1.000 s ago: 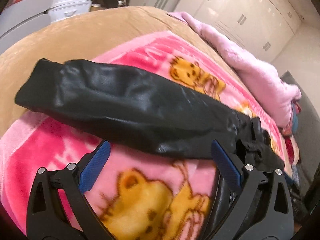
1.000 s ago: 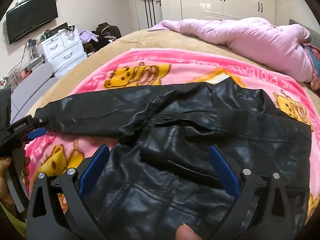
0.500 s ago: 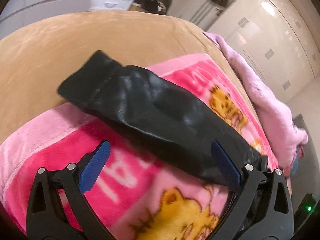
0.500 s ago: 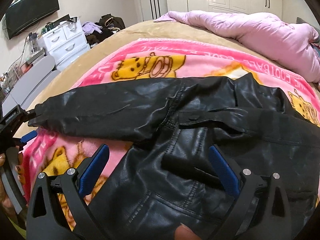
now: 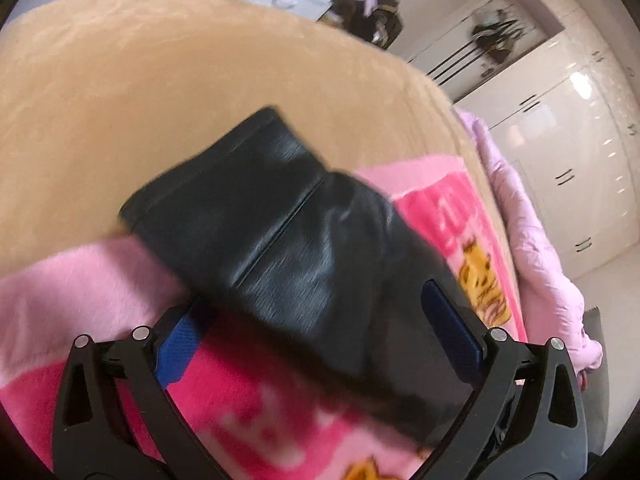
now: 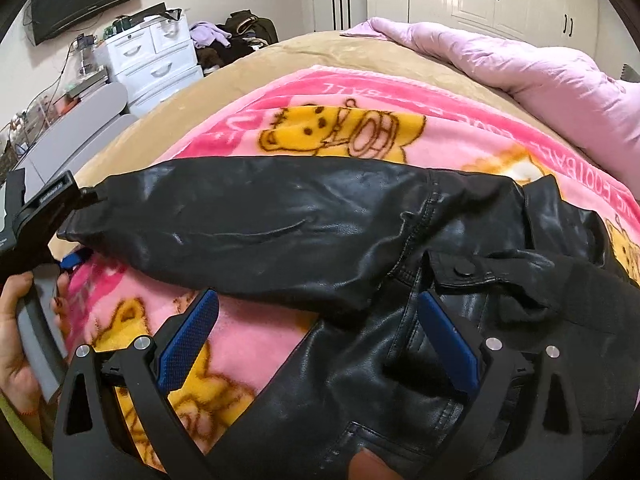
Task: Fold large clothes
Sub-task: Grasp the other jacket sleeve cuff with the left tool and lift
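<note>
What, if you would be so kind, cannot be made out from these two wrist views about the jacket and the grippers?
- Left wrist view: the black leather jacket's sleeve is motion-blurred, so whether the left gripper touches it is unclear.
- Right wrist view: the jacket's hem is cut off by the bottom edge, behind the right gripper.
- Right wrist view: the left gripper's fingers are hidden by the sleeve cuff.

A bed (image 6: 320, 46) covered in tan plush fills both views. A pink blanket (image 6: 440, 104) printed with yellow bears lies spread on it, across the middle of the right wrist frame. On the blanket lies a black leather jacket (image 6: 400, 360) — its sleeve (image 6: 260, 232) stretches toward the left edge. A pale pink quilt (image 6: 540, 72) lies bunched at upper right.
</note>
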### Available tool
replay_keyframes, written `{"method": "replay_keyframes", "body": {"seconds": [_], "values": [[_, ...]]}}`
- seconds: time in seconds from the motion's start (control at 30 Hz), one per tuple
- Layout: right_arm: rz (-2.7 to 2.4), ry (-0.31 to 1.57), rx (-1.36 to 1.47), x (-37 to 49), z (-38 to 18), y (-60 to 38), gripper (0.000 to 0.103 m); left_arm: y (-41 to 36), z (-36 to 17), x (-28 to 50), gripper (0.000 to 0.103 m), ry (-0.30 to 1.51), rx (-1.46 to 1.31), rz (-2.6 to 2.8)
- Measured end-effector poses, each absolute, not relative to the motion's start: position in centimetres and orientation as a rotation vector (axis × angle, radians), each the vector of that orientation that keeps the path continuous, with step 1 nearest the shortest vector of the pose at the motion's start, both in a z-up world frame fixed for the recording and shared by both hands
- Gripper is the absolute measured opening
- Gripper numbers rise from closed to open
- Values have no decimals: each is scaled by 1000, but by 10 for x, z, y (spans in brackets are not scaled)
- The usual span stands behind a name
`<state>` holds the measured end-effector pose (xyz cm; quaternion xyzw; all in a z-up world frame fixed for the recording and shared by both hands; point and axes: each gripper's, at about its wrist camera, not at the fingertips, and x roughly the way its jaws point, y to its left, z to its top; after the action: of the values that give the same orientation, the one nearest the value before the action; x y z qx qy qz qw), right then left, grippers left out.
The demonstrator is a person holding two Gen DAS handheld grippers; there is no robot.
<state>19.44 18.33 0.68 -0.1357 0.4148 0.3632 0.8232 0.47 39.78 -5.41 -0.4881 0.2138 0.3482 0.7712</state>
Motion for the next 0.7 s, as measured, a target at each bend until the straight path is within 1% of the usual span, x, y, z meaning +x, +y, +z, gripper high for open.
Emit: {"method": "replay_keyframes", "body": {"seconds": [0.03, 0.07, 0.1, 0.13, 0.2, 0.23, 0.27, 0.33, 0.37, 0.4, 0.5, 0.6, 0.7], "values": [[767, 878, -283, 196, 6, 178, 99, 400, -54, 4, 90, 444, -1059, 751], [762, 872, -277, 197, 7, 175, 98, 401, -54, 3, 70, 428, -1063, 749], [754, 864, -264, 200, 7, 169, 98, 403, -54, 2, 53, 410, -1064, 746], [743, 853, -241, 206, 9, 160, 97, 405, -55, 1, 30, 396, -1067, 739], [712, 840, -208, 217, 13, 146, 67, 406, -56, 0, 14, 369, -1092, 706], [689, 843, -197, 224, 13, 140, 45, 404, -52, -1, 6, 341, -1096, 677], [656, 853, -182, 235, 13, 134, 31, 398, -43, -1, 1, 317, -1065, 664], [618, 870, -152, 253, 9, 125, 19, 385, -20, 4, 1, 275, -984, 626], [598, 887, -148, 262, 6, 123, 16, 378, -7, 6, 1, 245, -952, 588], [589, 901, -142, 269, 3, 123, 14, 372, 5, 6, 1, 218, -922, 556], [587, 925, -106, 288, -5, 129, 13, 346, 42, 5, 1, 128, -819, 455], [597, 939, -93, 301, -13, 146, 13, 327, 63, 8, 1, 78, -762, 376], [575, 1007, -110, 316, -32, 168, 13, 314, 74, 17, 1, 49, -743, 295]]}}
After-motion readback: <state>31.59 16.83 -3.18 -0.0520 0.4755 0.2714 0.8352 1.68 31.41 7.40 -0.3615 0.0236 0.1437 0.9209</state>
